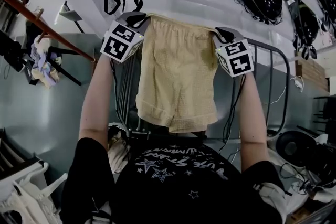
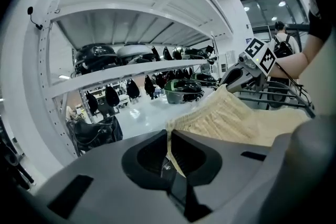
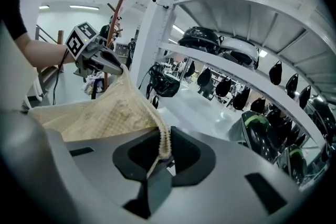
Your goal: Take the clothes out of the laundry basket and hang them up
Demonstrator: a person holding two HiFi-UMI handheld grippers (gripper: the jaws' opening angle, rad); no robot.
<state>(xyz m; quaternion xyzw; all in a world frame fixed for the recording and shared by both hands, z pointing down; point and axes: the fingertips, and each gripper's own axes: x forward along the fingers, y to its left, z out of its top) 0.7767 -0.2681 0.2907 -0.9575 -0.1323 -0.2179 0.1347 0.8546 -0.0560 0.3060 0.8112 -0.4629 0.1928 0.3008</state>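
Two waistband corners of the yellow shorts (image 1: 176,76) were pinched tight in the left claw (image 1: 138,19) and right claw (image 1: 218,34), spread over the drying rack (image 1: 278,68). Only thin edges were gripped, so a corner could be pulled free by a snag.

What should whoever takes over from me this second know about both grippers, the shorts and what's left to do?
Left gripper: shut on one end of the waistband of the pale yellow shorts.
Right gripper: shut on the other end of the waistband.
Shorts: stretched flat between the two grippers, legs hanging free in front of the metal rack.
Done: the shorts are out of the basket and spread open.
Left: hang them up, probably over the rack, then release both grippers. The basket is not clearly in view, so I cannot tell how many clothes remain.
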